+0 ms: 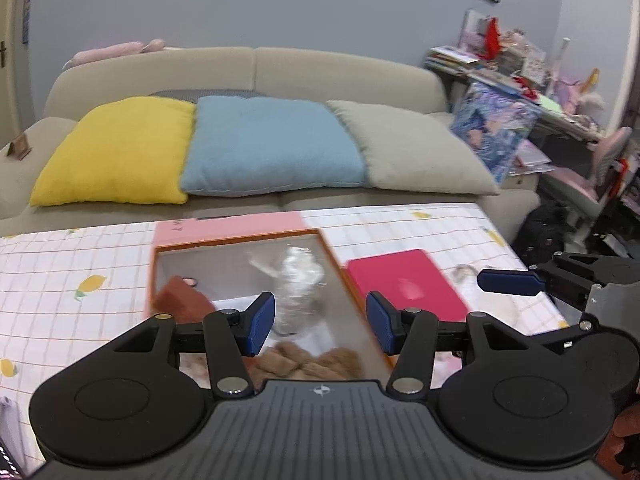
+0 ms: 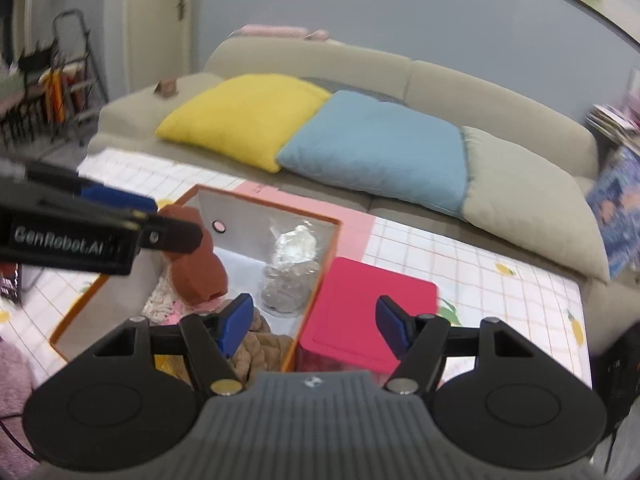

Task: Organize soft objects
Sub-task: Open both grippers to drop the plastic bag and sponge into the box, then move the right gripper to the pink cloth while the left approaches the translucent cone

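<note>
An orange-rimmed open box [image 1: 332,252] [image 2: 326,256] stands on the checked tablecloth. Inside lie a rust-brown soft block [image 1: 182,298] [image 2: 200,268], a crumpled clear plastic bundle [image 1: 298,284] [image 2: 292,268], a tan knitted plush [image 1: 308,362] [image 2: 260,344] and a pink-white fluffy piece [image 2: 160,304]. My left gripper [image 1: 321,322] hovers open over the box with nothing between its blue pads. My right gripper [image 2: 316,326] is open too and holds nothing, above the box's right rim and a red flat box [image 1: 404,284] [image 2: 360,312]. The left gripper's fingers [image 2: 120,196] show beside the brown block.
Behind the table a beige sofa [image 1: 340,68] carries a yellow pillow [image 1: 116,156], a blue pillow [image 1: 272,148] and a grey pillow [image 1: 416,152]. A cluttered desk and pink chair [image 1: 592,168] stand at the right. A pink fluffy item [image 2: 12,380] lies at the table's near left.
</note>
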A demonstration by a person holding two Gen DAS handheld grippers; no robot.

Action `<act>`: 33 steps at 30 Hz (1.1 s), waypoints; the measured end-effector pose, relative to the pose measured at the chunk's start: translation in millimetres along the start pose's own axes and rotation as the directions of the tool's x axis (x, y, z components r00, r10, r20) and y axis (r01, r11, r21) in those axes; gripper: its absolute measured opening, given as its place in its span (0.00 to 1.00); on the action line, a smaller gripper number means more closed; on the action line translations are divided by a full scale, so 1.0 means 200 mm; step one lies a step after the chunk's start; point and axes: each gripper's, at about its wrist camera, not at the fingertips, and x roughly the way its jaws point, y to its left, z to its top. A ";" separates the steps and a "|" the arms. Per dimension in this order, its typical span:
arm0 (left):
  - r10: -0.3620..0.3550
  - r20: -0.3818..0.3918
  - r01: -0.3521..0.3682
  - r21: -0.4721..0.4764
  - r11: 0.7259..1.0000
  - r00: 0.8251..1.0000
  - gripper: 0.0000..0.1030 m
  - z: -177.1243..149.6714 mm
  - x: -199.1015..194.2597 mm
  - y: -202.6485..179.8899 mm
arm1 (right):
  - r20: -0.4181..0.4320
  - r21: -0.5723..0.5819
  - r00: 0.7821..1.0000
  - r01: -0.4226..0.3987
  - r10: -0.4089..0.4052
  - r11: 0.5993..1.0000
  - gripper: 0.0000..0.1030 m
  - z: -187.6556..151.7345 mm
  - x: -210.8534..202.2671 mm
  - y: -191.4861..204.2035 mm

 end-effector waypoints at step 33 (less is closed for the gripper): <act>-0.220 -0.252 0.233 0.023 0.972 0.943 0.59 -0.34 0.43 -0.63 | -0.235 0.389 0.942 0.317 -0.240 0.865 0.65 -0.72 -0.07 -0.69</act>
